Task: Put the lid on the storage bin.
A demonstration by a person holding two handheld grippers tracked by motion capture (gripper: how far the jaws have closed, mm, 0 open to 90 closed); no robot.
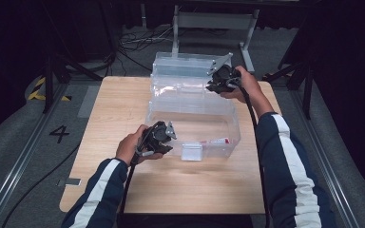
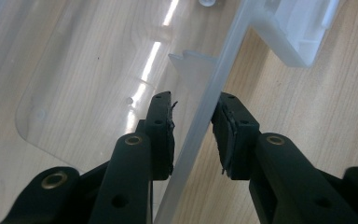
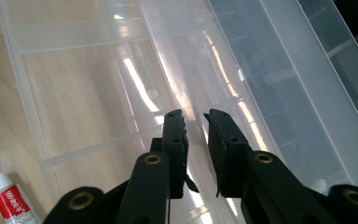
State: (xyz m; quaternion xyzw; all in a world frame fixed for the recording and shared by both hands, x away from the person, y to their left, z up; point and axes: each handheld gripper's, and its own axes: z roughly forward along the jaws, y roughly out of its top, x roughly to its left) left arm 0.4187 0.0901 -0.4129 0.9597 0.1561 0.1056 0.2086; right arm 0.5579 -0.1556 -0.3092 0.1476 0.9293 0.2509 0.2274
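- A dark room with cables on the floor surrounds a pale wooden worktop [image 1: 123, 104]; a clear plastic toolbox [image 1: 190, 118] stands at centre frame in the high view, lid trays folded out toward the top.
- The box looks light, stiff and glossy, so probably slippery; its thin walls likely flex or crack under a hard pinch. The rims and tray edges seem the best holds.
- The left gripper [image 2: 193, 116], at lower centre-left in the high view, has its jaws astride the box's near wall [image 2: 200, 135], the right pad touching it, the left just off it.
- The right gripper [image 3: 196, 122], upper right in the high view, has its jaws narrowed around a tray's edge [image 3: 186, 100]; whether they pinch it I cannot tell.
- A small red-and-white tube [image 3: 11, 200] lies inside the box.
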